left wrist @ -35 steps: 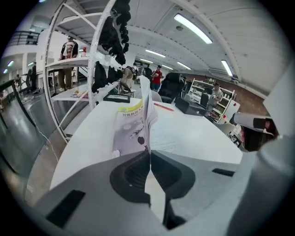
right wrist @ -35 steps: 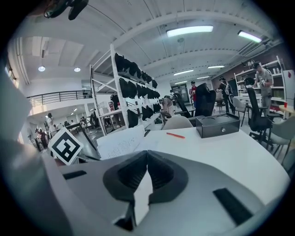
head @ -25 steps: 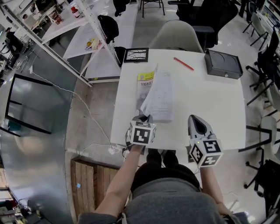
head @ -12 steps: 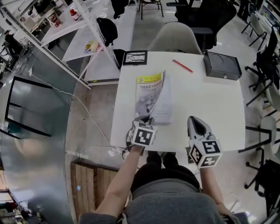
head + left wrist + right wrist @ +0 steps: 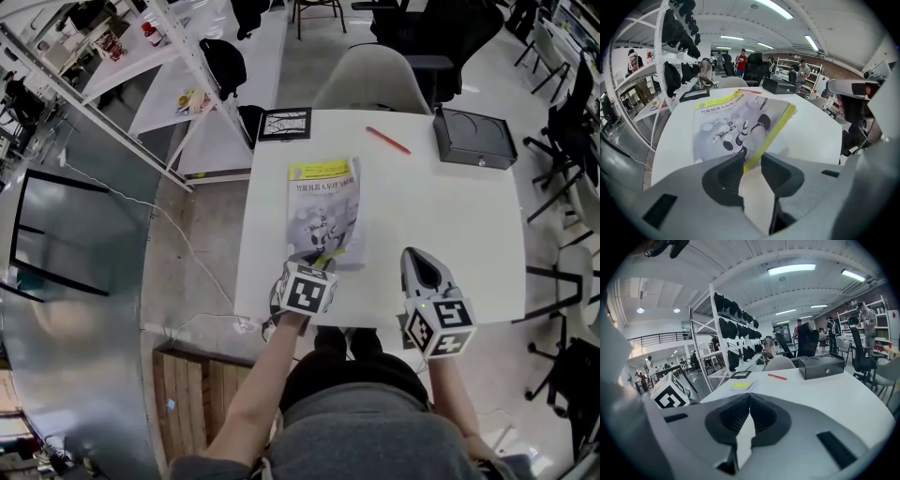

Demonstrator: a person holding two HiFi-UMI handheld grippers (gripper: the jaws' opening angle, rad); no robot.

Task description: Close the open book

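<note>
Around the flat glossy book's (image 5: 323,202) corner, left gripper (image 5: 752,163) fingers have just parted; right gripper (image 5: 749,400) fingers meet.

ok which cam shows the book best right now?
Head view: nearly the whole book, cover up, seen from above on the table. Left gripper view is close but foreshortened, its near corner hidden. Right gripper view shows only a small yellow sliver far off.

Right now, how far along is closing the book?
Done: the book looks closed, cover up, on the table. In hand: the left hand-held gripper has just been opening its jaws, with the book's yellow edge between them, not pinched. The right hand-held gripper sits shut and empty. Left: probably only drawing the left one clear.
</note>
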